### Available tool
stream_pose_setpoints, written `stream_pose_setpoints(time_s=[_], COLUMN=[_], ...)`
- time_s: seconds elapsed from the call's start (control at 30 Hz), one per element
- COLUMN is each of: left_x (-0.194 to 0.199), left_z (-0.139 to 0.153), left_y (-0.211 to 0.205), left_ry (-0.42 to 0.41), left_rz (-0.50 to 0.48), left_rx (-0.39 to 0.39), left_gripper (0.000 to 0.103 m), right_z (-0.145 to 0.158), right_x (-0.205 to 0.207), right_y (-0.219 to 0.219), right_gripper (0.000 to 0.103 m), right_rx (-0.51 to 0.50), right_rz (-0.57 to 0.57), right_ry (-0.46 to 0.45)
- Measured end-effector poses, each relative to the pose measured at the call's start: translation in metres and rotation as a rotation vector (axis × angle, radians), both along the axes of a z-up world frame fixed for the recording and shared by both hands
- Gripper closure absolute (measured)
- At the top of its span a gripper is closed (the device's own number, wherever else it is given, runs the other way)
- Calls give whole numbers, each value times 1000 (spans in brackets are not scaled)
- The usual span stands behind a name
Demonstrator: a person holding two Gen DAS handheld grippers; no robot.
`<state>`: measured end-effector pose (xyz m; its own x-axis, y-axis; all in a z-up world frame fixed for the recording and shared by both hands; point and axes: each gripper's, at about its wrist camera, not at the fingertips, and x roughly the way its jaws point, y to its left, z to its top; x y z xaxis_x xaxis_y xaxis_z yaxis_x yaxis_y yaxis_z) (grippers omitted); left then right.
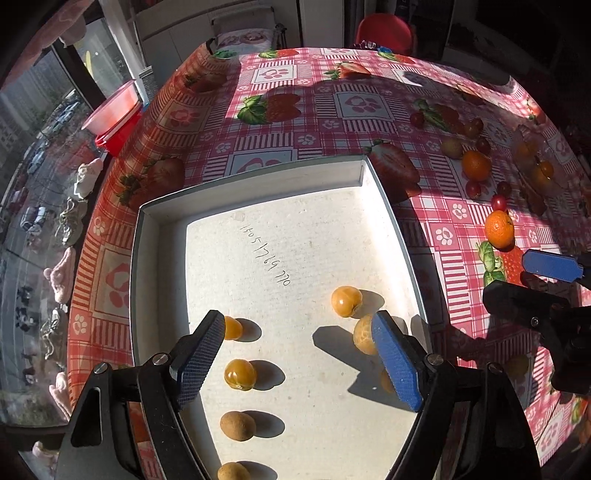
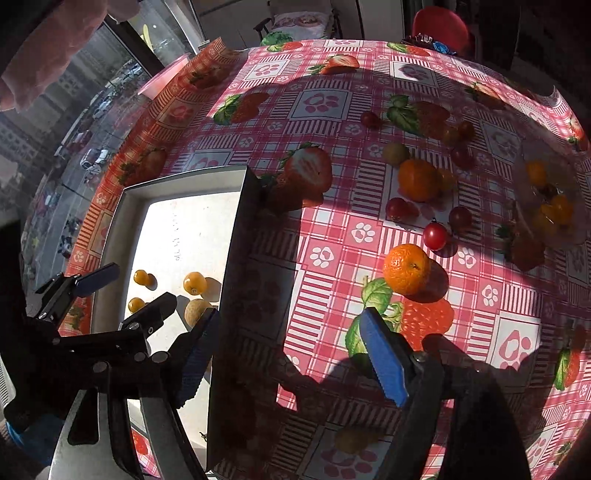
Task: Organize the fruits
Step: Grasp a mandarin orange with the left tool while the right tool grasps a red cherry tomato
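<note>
A shallow white tray [image 1: 147, 258] holds several small yellow and tan fruits, such as one yellow fruit [image 1: 240, 374]. My left gripper [image 1: 299, 354] is open and empty above the tray's near part; it also shows in the right wrist view [image 2: 125, 290]. My right gripper [image 2: 288, 354] is open and empty over the tablecloth, right of the tray's rim [image 2: 236, 236]. A mandarin [image 2: 406, 269] lies ahead of it. A larger orange [image 2: 417, 180] and several cherry tomatoes, one at the front [image 2: 435, 236], lie farther back.
A clear bowl [image 2: 554, 199] with yellow fruit stands at the right. A yellowish fruit [image 2: 354, 439] lies in shadow near the right gripper. A red basin [image 1: 114, 114] sits beyond the table's left edge. A red chair [image 2: 439, 22] stands behind the table.
</note>
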<state>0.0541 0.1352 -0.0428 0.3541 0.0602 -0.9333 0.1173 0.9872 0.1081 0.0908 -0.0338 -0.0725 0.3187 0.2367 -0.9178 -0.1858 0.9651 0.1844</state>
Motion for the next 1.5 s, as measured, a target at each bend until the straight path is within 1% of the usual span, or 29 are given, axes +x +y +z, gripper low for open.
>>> stream_pose_setpoints(time_s=[0.2,0.33,0.5,0.67,0.83,0.9,0.97,1.1,1.2,1.23,1.27,1.3,1.33,1.37,1.4,1.47,1.5], left_x=[3,9,21,39,53,58,62,66,66,66,66,67,67,67,66,64,63], left_z=[14,19,15,3,-10,-16,-23,-34,-38,-39,-41,-43,-46,-48,-48,-48,-47], left_y=[-42,-71,-104,-128,-149,-157,-163,-174,-177,-177,-177,-177,-177,-178,-178,-181,-182], left_ry=[-11,-10,9,36,52,56,62,76,82,88,93,100,107,117,115,109,105], left_rz=[-82,-136,-183,-190,-200,-205,-213,-234,-240,-232,-225,-220,-217,-220,-221,-235,-239], left_rx=[-31,-52,-80,-122,-133,-136,-128,-110,-110,-119,-116,-107,-97,-103,-98,-104,-103], left_gripper=[21,21,21,21,21,21,21,21,21,27,29,34,40,45,49,61,65], right_z=[-13,-23,-30,-32,-37,-38,-39,-41,-43,-43,-43,-43,-43,-44,-44,-43,-42], right_x=[-25,-36,-41,-45,-41,-39,-37,-32,-26,-24,-24,-23,-21,-20,-18,-17,-17], right_y=[-54,-78,-85,-85,-86,-84,-83,-79,-72,-71,-70,-70,-69,-72,-72,-75,-77], right_gripper=[23,23,23,23,23,25,31,38,47,52,57,60,68,78,81,81,81], right_rx=[-48,-62,-81,-87,-73,-70,-64,-52,-47,-41,-44,-45,-38,-26,-13,8,16], right_rz=[-121,-166,-141,-119,-124,-122,-121,-117,-101,-101,-101,-98,-91,-83,-78,-79,-86], right_ry=[32,62,58,38,20,9,-2,-29,-42,-43,-46,-46,-41,-34,-25,-14,-11])
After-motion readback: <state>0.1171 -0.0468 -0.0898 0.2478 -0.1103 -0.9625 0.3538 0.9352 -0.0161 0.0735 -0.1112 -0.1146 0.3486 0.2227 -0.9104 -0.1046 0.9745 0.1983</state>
